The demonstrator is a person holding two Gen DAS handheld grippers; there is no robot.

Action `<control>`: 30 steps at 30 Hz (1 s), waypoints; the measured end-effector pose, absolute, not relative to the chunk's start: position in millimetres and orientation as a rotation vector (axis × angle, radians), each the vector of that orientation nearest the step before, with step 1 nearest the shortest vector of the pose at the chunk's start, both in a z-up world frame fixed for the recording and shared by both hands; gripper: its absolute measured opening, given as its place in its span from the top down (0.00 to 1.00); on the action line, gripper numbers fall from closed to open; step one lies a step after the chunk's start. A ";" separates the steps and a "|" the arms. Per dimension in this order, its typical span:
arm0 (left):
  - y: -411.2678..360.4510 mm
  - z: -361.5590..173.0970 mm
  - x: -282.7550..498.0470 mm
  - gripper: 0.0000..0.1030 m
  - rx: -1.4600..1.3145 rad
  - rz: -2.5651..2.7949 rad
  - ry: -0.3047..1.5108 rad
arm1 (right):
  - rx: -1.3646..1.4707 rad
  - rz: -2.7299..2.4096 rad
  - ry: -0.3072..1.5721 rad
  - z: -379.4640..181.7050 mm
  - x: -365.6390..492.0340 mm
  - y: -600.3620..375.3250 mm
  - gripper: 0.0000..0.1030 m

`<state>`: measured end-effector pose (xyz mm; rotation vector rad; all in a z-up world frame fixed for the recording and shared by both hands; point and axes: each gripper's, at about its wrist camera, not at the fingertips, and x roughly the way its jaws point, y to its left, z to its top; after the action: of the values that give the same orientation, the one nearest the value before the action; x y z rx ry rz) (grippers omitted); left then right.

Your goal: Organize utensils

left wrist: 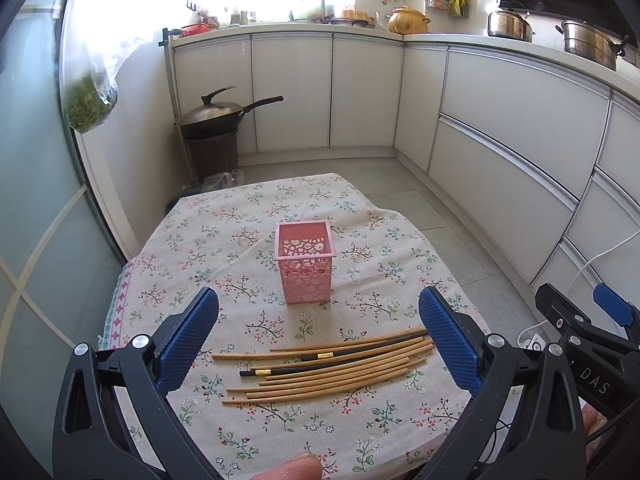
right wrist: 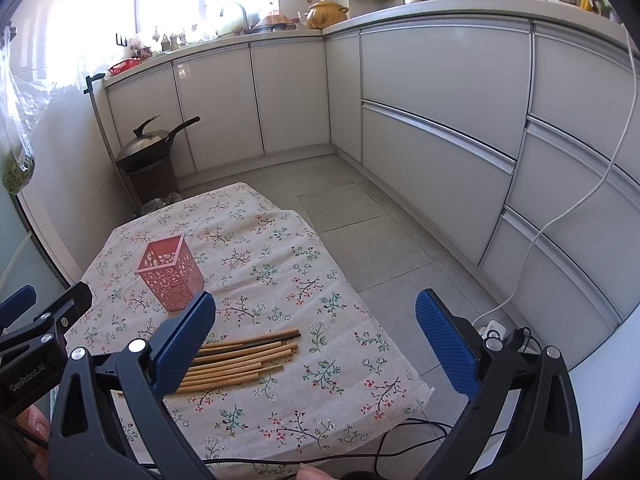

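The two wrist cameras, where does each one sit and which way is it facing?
Left wrist: rides the left tongs, looking forward and down at the pink holder and the chopsticks on the floral tablecloth; a fingertip and the right tongs' tip show at the right edge.
Right wrist: rides the right tongs, further right, facing the table's right edge, floor and cabinets; the left tongs' tip shows at left.
Shared: holder, chopsticks, tablecloth, wok.
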<state>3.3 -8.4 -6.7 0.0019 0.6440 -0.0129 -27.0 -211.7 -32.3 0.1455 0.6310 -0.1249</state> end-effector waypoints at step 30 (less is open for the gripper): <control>7.3 -65.5 70.8 0.07 -0.233 -0.279 1.052 | 0.327 -0.171 0.720 -45.0 -19.2 -250.5 0.05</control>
<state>70.8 7.3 -65.5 -0.2330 1.0523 -0.2790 -19.2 -250.5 -45.0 0.3269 0.7200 -0.1714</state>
